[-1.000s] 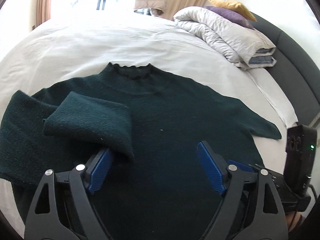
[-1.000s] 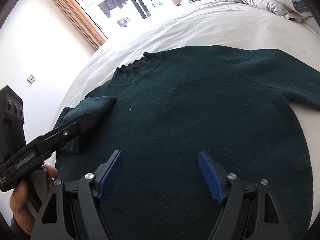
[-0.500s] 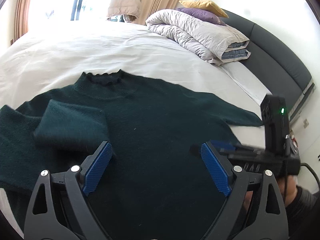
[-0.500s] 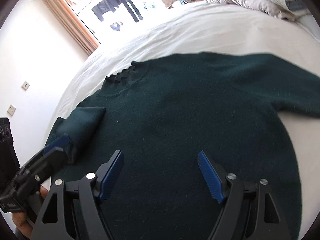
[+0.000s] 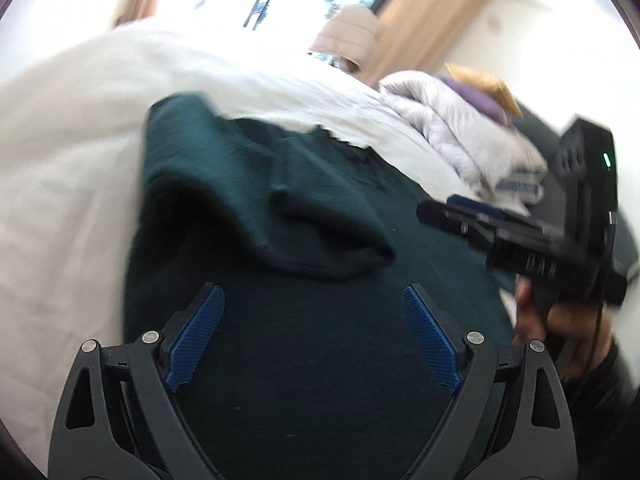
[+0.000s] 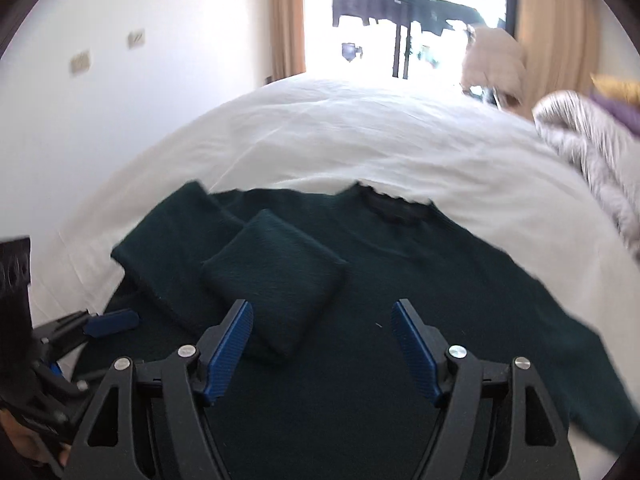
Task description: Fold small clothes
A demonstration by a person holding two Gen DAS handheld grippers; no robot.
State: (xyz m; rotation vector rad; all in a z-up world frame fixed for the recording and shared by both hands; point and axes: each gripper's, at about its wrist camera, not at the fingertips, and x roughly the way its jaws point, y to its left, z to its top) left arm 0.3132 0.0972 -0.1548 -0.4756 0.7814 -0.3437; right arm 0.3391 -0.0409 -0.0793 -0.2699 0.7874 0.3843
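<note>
We've got the dark green sweater [image 6: 400, 320] laid flat on the white bed [image 6: 360, 140], neck edge twd the window [image 6: 400, 20]. One sleeve [image 6: 276, 276] is folded in over the chest on the left of the right-wrist view; the sleeve on the other side lies spread out to the right. Left tongs [image 5: 312, 334] are wide apart, nothing btwn the blue pads, hovering over the lower body of the sweater just below the folded sleeve. Right tongs [image 6: 322, 350] are partly spread and closing, nothing btwn them either, only sweater fabric underneath, pads not gripping anything. Both views are motion-blurred. In the left-wrist view we see the right tongs from the side, held in a hand [image 5: 560, 320] over the sweater's right edge. Grey duvet [image 5: 460, 132] is bunched at the headboard end w/ purple and yellow pillows.
</note>
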